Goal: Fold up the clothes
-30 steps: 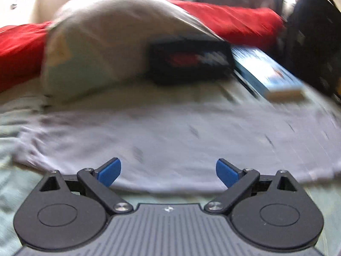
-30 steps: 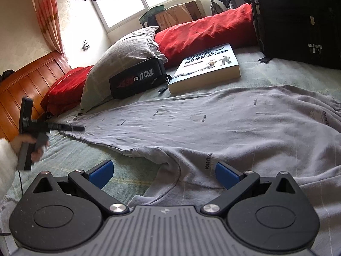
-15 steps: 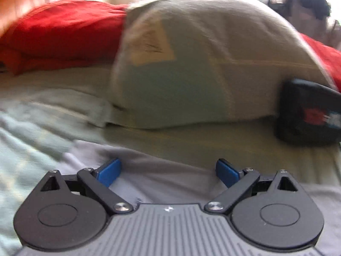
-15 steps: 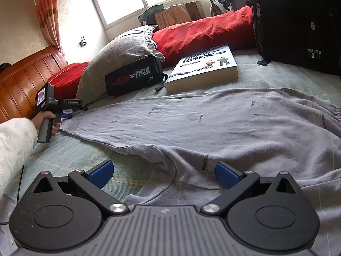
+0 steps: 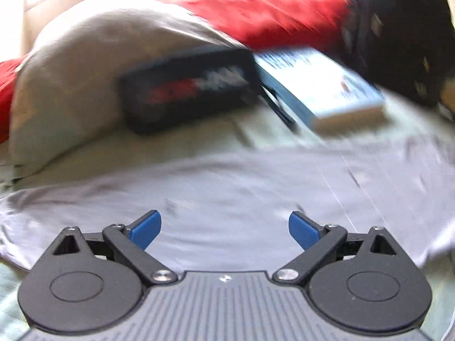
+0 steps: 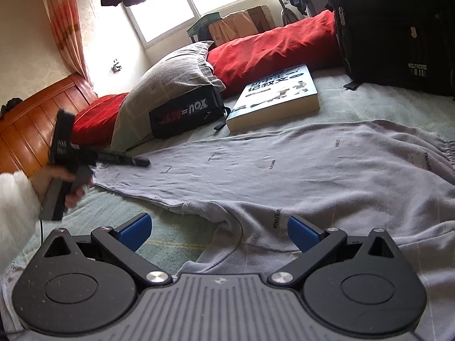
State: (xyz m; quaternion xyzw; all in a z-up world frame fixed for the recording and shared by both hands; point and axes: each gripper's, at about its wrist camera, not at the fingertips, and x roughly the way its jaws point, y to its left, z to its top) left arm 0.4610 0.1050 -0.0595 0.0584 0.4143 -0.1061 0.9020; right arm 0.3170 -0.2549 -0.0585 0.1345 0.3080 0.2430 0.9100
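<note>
A grey sweatshirt (image 6: 298, 170) lies spread flat on the bed, one sleeve stretched toward the left. In the left wrist view the sleeve (image 5: 227, 187) fills the middle, blurred. My left gripper (image 5: 224, 227) is open and empty, low over the sleeve near its cuff end; it also shows in the right wrist view (image 6: 139, 162), held by a hand in a white sleeve. My right gripper (image 6: 217, 230) is open and empty, just above the sweatshirt's neckline (image 6: 233, 227).
A grey pillow (image 6: 170, 85), a black pouch (image 6: 184, 113) and a thick book (image 6: 275, 99) lie just beyond the sweatshirt. Red bedding (image 6: 273, 45) runs behind them. A black backpack (image 6: 398, 28) stands at the right. A wooden headboard (image 6: 31, 119) is at the left.
My left gripper swung left toward the pillow, then back right over the sleeve. My right gripper stayed almost still above the neckline.
</note>
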